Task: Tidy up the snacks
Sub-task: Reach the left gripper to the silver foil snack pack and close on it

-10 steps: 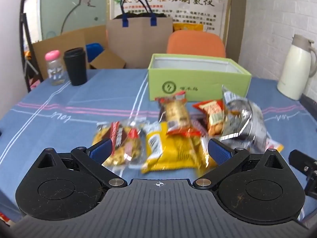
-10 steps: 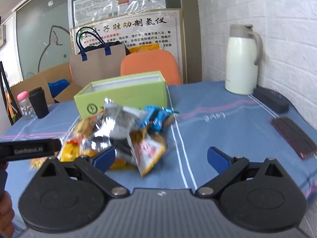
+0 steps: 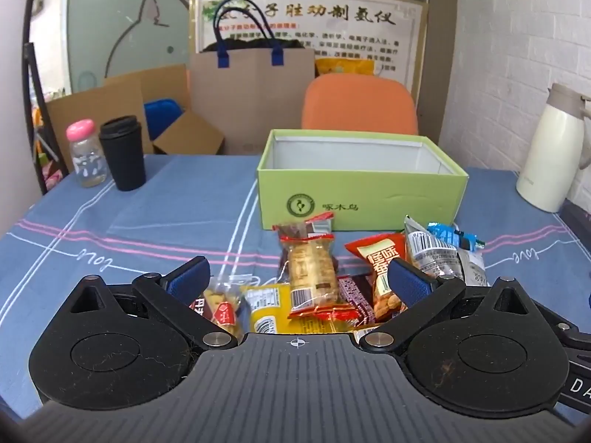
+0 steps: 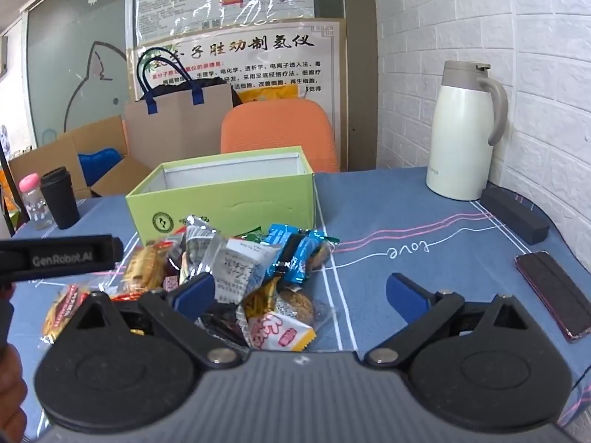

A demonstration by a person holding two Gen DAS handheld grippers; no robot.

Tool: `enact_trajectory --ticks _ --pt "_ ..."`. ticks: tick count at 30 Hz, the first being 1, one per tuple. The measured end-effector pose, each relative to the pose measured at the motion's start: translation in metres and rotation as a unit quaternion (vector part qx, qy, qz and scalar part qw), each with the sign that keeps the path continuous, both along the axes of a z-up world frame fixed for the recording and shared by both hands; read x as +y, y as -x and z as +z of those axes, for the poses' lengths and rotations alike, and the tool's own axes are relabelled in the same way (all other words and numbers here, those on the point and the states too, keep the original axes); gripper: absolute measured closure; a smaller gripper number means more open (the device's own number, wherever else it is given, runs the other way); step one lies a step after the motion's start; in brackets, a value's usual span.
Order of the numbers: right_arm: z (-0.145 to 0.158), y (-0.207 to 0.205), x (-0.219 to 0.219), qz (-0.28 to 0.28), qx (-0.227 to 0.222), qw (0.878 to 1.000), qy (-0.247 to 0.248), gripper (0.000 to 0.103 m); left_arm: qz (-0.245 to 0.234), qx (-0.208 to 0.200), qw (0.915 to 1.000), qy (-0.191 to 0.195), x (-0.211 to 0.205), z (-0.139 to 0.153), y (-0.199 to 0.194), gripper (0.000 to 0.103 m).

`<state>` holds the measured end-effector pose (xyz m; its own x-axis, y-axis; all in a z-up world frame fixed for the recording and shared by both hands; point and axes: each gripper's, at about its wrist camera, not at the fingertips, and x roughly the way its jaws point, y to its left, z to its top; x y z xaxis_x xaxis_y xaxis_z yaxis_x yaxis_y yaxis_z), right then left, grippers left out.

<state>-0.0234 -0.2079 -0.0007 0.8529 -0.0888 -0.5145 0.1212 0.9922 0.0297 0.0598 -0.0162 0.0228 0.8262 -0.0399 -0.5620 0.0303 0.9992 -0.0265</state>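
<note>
A pile of wrapped snacks (image 3: 314, 288) lies on the blue tablecloth in front of an open green box (image 3: 362, 199), which looks empty. My left gripper (image 3: 299, 282) is open, low over the pile, with a clear-wrapped biscuit pack (image 3: 310, 277) between its fingers. In the right wrist view the same pile (image 4: 251, 269) lies before the green box (image 4: 221, 199). My right gripper (image 4: 299, 291) is open at the pile's right edge, above a white and yellow packet (image 4: 280, 332). The left gripper's body (image 4: 59, 254) shows at the left.
A black cup (image 3: 123, 155) and a pink-capped bottle (image 3: 85, 158) stand at the far left. A white thermos (image 4: 465, 133) stands at the far right by the brick wall. A dark case (image 4: 513, 214) and a phone (image 4: 554, 291) lie on the right. An orange chair (image 3: 358, 107) stands behind the table.
Both grippers have moved forward and down toward the snack pile. The snacks now sit closer between the fingers. Both stay open.
</note>
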Motion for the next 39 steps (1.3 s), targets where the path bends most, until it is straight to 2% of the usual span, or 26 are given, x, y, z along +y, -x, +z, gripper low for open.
enact_trajectory --ticks 6,12,24,39 --pt "-0.015 -0.007 0.0 0.005 0.009 1.0 -0.006 0.004 0.002 0.002 1.0 -0.008 -0.002 -0.011 -0.002 0.011" --pt "-0.019 -0.012 -0.003 0.013 0.0 1.0 -0.018 0.004 0.003 0.008 0.9999 -0.011 -0.004 -0.014 -0.005 0.011" --pt "-0.028 -0.024 -0.001 0.065 -0.009 0.996 -0.063 0.004 0.028 0.01 0.9995 -0.009 0.003 -0.018 -0.017 0.011" --pt "-0.031 -0.026 0.004 0.067 0.002 0.997 -0.046 0.004 0.03 0.011 0.9992 -0.025 0.002 -0.025 -0.02 0.011"
